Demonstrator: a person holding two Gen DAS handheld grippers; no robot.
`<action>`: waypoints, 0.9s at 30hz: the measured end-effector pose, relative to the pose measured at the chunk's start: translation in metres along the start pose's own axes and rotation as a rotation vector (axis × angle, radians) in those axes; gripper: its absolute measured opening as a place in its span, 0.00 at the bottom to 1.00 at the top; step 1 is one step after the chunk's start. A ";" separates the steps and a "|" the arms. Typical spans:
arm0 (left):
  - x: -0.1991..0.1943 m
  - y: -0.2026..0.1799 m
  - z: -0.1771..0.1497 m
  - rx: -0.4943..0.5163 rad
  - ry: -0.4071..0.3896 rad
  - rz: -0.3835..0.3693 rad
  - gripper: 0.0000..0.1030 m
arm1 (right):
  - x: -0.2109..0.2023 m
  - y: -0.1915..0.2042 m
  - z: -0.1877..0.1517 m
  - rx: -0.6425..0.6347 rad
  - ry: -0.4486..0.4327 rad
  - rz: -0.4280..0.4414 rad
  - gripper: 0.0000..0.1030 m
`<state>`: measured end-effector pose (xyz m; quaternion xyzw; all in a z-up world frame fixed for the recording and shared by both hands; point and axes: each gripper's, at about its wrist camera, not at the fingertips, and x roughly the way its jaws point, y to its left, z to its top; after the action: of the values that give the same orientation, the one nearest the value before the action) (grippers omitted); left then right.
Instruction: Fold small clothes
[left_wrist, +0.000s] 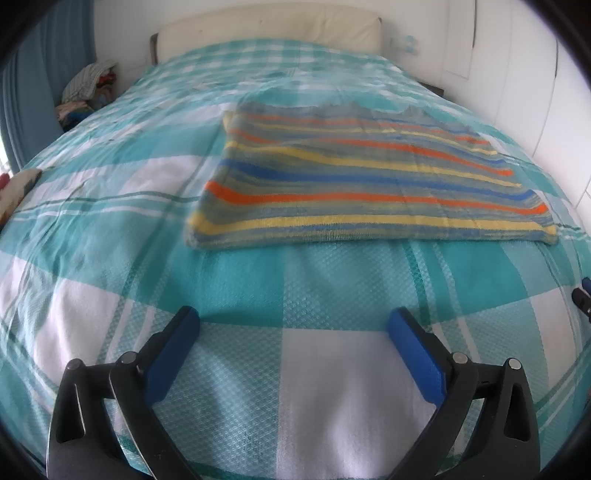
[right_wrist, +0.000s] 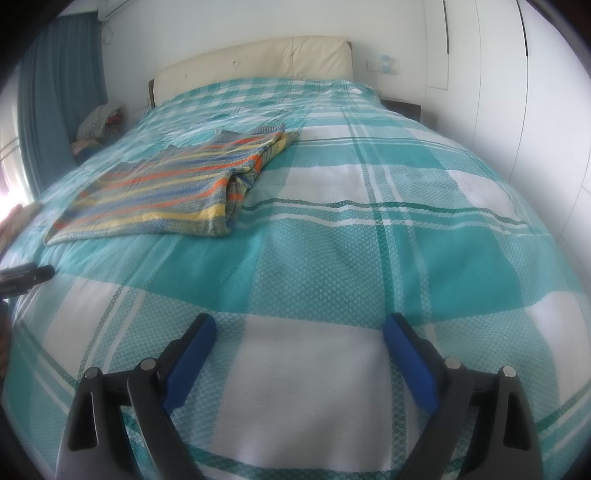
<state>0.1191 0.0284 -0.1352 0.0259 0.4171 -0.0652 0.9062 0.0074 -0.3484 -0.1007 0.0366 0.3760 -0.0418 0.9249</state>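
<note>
A folded striped garment (left_wrist: 362, 173), in grey, orange, yellow and blue, lies flat on the teal and white checked bedspread (left_wrist: 110, 192). My left gripper (left_wrist: 293, 315) hovers over bare bedspread just short of the garment's near edge, open with nothing between its blue pads. In the right wrist view the garment (right_wrist: 159, 188) lies ahead to the left, with a folded sleeve bunched along its right side. My right gripper (right_wrist: 300, 321) is open and empty above the bedspread (right_wrist: 406, 221), well to the right of the garment. A dark part of the left gripper (right_wrist: 26, 275) shows at the left edge.
A cream headboard (right_wrist: 258, 59) stands at the far end of the bed. A pile of clothes (left_wrist: 88, 88) sits beside the bed at the far left, next to a blue curtain (right_wrist: 59, 74). White wardrobe doors (right_wrist: 517, 110) line the right side.
</note>
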 end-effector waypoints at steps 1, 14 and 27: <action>0.000 0.000 0.000 0.001 0.001 0.002 0.99 | 0.000 0.000 0.000 0.000 0.000 0.000 0.89; 0.001 -0.003 0.001 0.009 0.010 0.022 1.00 | 0.000 0.000 -0.001 0.000 -0.001 0.001 0.89; 0.002 -0.004 0.001 0.007 0.012 0.020 1.00 | -0.001 0.001 -0.001 0.001 -0.002 0.004 0.90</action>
<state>0.1201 0.0246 -0.1361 0.0338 0.4220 -0.0573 0.9042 0.0063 -0.3474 -0.1004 0.0377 0.3751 -0.0402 0.9254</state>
